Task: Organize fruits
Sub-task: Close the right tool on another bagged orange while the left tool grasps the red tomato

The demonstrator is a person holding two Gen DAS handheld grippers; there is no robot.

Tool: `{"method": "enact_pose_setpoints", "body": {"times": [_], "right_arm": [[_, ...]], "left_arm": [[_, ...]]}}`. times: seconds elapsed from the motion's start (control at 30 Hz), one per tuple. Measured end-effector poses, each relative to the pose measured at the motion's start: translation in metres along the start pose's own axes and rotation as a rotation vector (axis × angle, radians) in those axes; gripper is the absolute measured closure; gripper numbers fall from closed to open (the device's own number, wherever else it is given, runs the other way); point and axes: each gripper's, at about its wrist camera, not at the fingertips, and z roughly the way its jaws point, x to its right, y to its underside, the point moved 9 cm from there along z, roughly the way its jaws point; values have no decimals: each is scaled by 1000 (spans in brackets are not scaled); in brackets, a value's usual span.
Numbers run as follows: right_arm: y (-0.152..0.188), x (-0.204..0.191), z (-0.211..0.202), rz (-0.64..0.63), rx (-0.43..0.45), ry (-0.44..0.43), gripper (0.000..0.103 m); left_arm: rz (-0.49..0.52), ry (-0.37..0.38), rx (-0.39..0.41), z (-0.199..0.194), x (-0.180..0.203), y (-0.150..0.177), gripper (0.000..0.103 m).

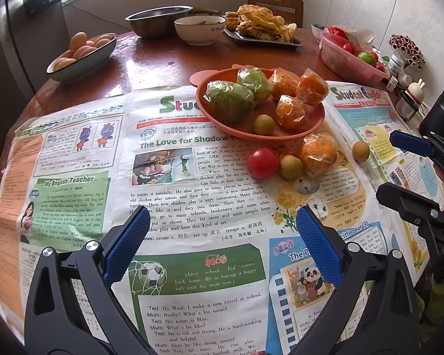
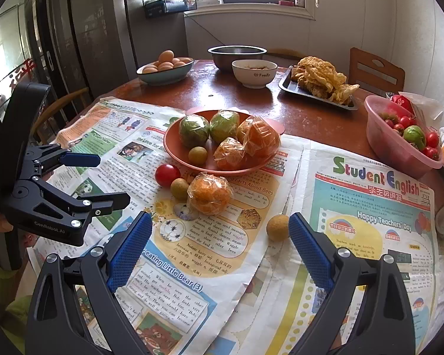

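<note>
An orange plate [image 2: 174,145] sits on newspapers [image 2: 370,236] toward the middle of the round table [image 2: 310,118], holding two wrapped green fruits [image 2: 194,130], three wrapped oranges [image 2: 262,139] and one small yellow-green fruit [image 2: 197,155]. Just off its near rim lie a red tomato [image 2: 167,174], a second small fruit [image 2: 179,188] and a wrapped orange [image 2: 210,193], touching in a row; a tan round fruit [image 2: 277,227] lies apart, nearer the right gripper [image 2: 219,236]. At the table's right edge a pink basin [image 2: 399,151] holds cherry tomatoes and a green fruit. Both grippers hover low over the paper, jaws spread wide and empty; the left gripper [image 1: 222,233] sits beside the right.
</note>
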Motion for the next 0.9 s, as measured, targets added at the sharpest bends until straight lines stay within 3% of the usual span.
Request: {"method": "enact_pose_setpoints", "body": {"times": [0.23, 0.4, 0.57, 0.9], "right_arm": [[-1, 2, 9, -15, -15, -5, 10], [-1, -1, 16, -40, -30, -6, 12], [-3, -3, 25, -57, -46, -14, 21], [-3, -5, 45, -44, -81, -48, 37]], "left_arm": [[0, 7, -6, 9, -1, -5, 18], [22, 32, -16, 14, 6, -9, 31], [46, 60, -25, 19, 13, -14, 44], [56, 97, -32, 23, 17, -17, 56]]}}
